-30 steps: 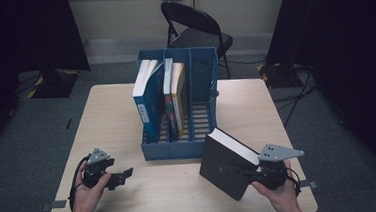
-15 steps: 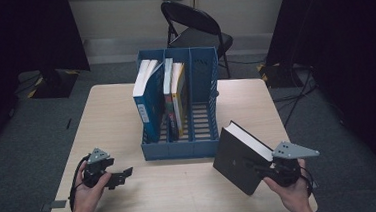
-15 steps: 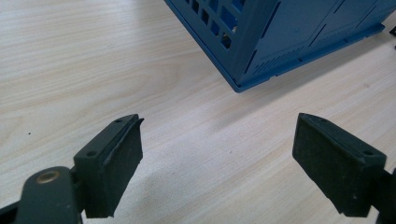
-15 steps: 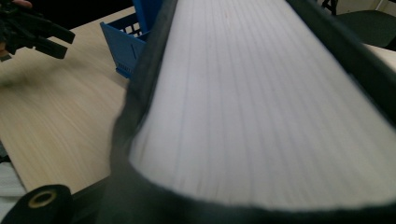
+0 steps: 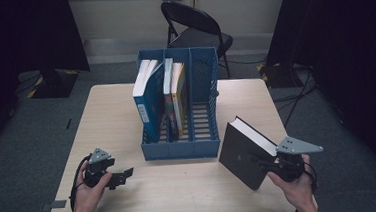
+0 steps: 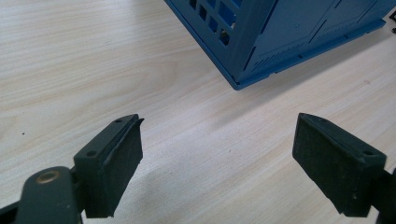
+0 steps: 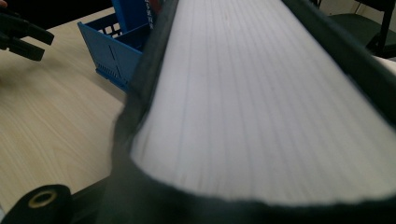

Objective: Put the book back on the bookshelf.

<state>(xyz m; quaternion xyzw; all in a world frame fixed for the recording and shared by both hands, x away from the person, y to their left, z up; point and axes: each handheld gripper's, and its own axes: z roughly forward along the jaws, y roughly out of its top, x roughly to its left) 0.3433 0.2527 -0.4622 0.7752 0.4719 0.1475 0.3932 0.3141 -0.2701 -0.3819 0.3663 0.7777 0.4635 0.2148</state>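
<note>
A thick black book (image 5: 242, 154) is held tilted above the table's right front, with my right gripper (image 5: 275, 164) shut on its lower corner. In the right gripper view its white page edges (image 7: 261, 102) run away from the camera between the black covers. A blue three-slot file rack (image 5: 180, 106) stands at the table's middle with three books upright in its left and middle slots; the right slot holds nothing. My left gripper (image 5: 123, 174) rests near the front left, open, its pads (image 6: 116, 149) wide apart over bare wood, with the rack's corner (image 6: 243, 84) ahead of it.
The light wooden table (image 5: 116, 111) has bare room left of the rack and along its front edge. A black folding chair (image 5: 195, 28) stands behind the table. Dark curtains hang at both sides, and cables lie on the grey carpet at the right.
My right hand has carried the black book to the right, away from the rack's front. The left gripper has stayed where it was.
</note>
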